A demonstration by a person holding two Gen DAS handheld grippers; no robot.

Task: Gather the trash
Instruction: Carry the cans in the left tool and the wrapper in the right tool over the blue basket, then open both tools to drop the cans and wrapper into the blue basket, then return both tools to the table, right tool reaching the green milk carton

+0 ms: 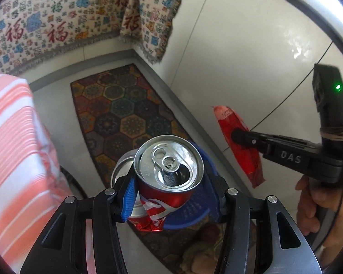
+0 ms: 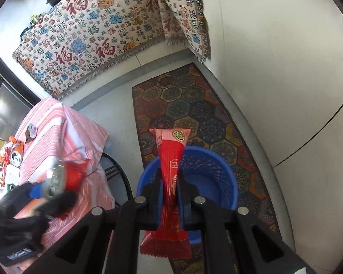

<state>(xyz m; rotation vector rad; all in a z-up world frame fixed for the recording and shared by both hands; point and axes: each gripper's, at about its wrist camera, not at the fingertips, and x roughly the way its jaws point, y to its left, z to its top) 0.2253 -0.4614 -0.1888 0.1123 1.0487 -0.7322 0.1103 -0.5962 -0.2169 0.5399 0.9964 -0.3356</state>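
Note:
My left gripper [image 1: 169, 196] is shut on a crushed red soda can [image 1: 169, 166] with its open top facing the camera, held above a blue plastic basket [image 1: 194, 212]. A second silver can top [image 1: 122, 166] shows just behind it. My right gripper [image 2: 170, 196] is shut on a long red snack wrapper [image 2: 171, 171], held upright over the blue basket [image 2: 208, 171]. The right gripper also shows in the left wrist view [image 1: 237, 137] with the wrapper [image 1: 240, 146]. The left gripper with its can [image 2: 64, 178] shows blurred at the left of the right wrist view.
A patterned hexagon rug [image 2: 189, 105] lies on the white floor under the basket. A table with a pink striped cloth [image 2: 57, 132] stands to the left, with an orange can [image 2: 16, 155] on it. A patterned throw [image 2: 91, 34] drapes furniture at the back.

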